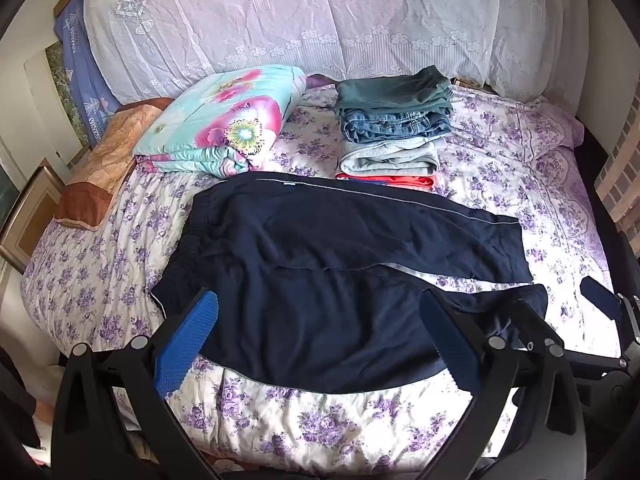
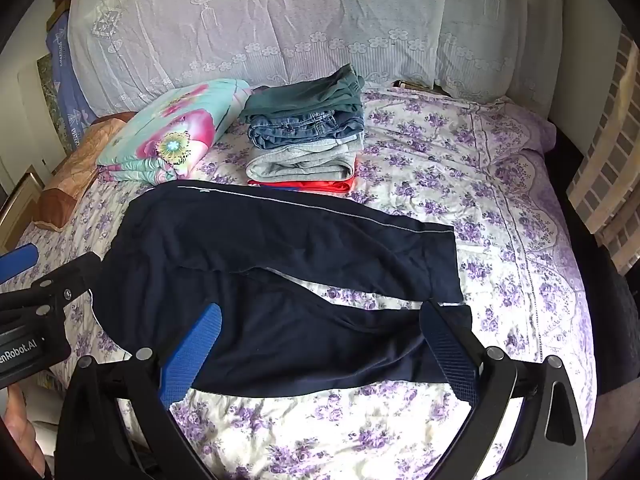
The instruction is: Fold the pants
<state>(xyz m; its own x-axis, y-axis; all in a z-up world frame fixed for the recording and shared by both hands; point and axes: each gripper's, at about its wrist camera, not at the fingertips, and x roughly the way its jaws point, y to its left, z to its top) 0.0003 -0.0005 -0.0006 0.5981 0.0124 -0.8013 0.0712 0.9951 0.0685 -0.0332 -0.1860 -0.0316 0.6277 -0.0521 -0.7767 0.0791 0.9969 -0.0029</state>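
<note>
Dark navy pants (image 1: 320, 264) lie spread flat on the floral bed sheet (image 1: 320, 432), waistband to the left, both short legs pointing right; they also show in the right wrist view (image 2: 280, 276). My left gripper (image 1: 318, 302) is open, its blue pads wide apart, hovering over the near waist and near leg. My right gripper (image 2: 320, 314) is open, hovering over the near leg toward its hem. The left gripper's body shows at the left edge of the right wrist view (image 2: 36, 304). Neither gripper holds cloth.
A stack of folded clothes (image 1: 394, 124) sits behind the pants: green, denim, grey, red. A folded floral quilt (image 1: 224, 120) lies to its left, with an orange-brown pillow (image 1: 104, 160) beyond. Lace-covered pillows (image 1: 320, 20) line the back. The bed's near edge drops off below.
</note>
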